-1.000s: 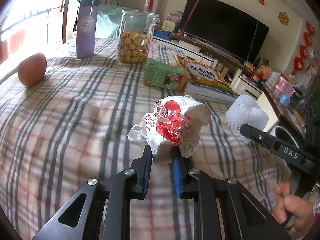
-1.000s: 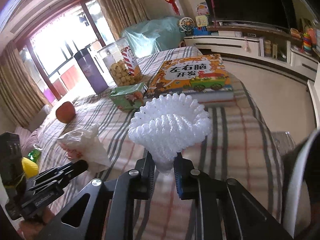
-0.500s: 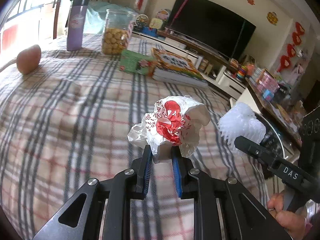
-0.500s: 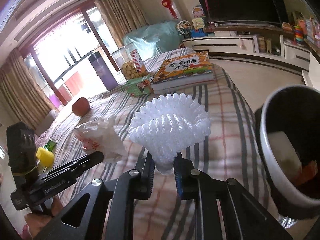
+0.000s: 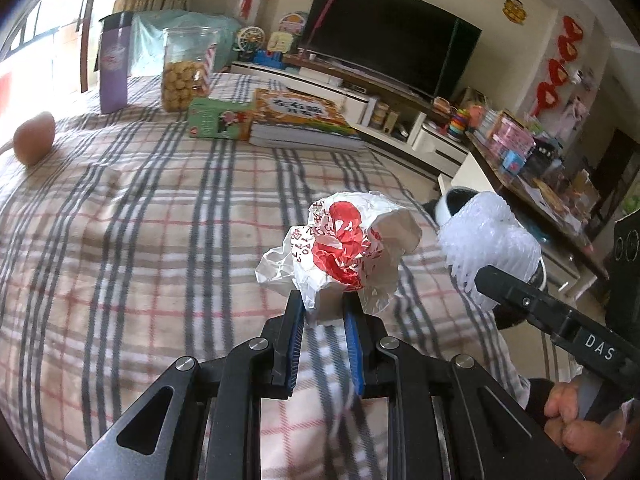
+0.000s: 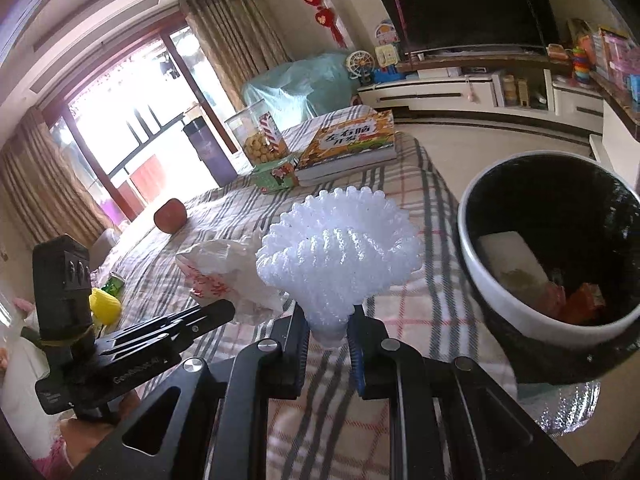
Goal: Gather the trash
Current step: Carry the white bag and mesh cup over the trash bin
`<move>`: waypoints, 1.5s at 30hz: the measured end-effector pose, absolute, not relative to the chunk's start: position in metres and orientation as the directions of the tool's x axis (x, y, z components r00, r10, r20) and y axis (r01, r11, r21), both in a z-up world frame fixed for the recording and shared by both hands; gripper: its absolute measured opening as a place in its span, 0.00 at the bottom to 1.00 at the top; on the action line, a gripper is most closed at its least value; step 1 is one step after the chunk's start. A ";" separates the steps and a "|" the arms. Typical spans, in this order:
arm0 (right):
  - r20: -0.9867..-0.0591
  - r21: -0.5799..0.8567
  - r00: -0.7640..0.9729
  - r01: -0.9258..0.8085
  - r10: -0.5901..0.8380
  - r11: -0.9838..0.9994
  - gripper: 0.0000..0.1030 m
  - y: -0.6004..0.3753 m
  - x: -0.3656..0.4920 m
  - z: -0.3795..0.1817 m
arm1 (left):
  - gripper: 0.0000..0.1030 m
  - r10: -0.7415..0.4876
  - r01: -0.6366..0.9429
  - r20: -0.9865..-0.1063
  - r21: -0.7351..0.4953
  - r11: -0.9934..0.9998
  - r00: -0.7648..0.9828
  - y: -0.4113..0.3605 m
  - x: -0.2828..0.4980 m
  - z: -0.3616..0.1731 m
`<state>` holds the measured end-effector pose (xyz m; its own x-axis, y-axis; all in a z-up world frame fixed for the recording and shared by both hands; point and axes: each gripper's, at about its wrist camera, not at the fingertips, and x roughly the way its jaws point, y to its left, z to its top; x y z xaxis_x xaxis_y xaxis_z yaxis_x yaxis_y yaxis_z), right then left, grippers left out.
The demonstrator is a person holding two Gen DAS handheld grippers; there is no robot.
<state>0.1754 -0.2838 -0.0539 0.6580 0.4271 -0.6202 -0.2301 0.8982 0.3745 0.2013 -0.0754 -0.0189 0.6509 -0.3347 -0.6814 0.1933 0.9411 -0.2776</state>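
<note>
White-and-red crumpled wrapper (image 5: 344, 256) sits pinched in the left gripper (image 5: 322, 316) jaws, now carried past the plaid desk (image 5: 140, 240) edge. Right view: right gripper (image 6: 330, 332) jaws clamp foam netting (image 6: 340, 256); the bin (image 6: 500, 300), right of them, has drawn close, so dropping looks imminent

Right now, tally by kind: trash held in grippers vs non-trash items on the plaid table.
Held trash: 2, crumpled wrapper, white foam net
Food and drink items: 3, apple, cookie jar, purple tumbler
Books and boxes: 2, book, green box
Total: 7
</note>
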 end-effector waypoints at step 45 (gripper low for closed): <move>-0.628 0.342 0.728 -0.059 0.275 0.938 0.17 -0.394 0.157 -0.039 | 0.18 -0.437 0.412 -0.673 -0.210 0.887 0.597 -0.181 0.222 0.004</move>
<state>0.1569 -0.3945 -0.0388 0.7277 0.2749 -0.6284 -0.0588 0.9378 0.3422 0.2218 -0.1812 0.0042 0.5972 -0.4370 -0.6726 0.4121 0.8866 -0.2101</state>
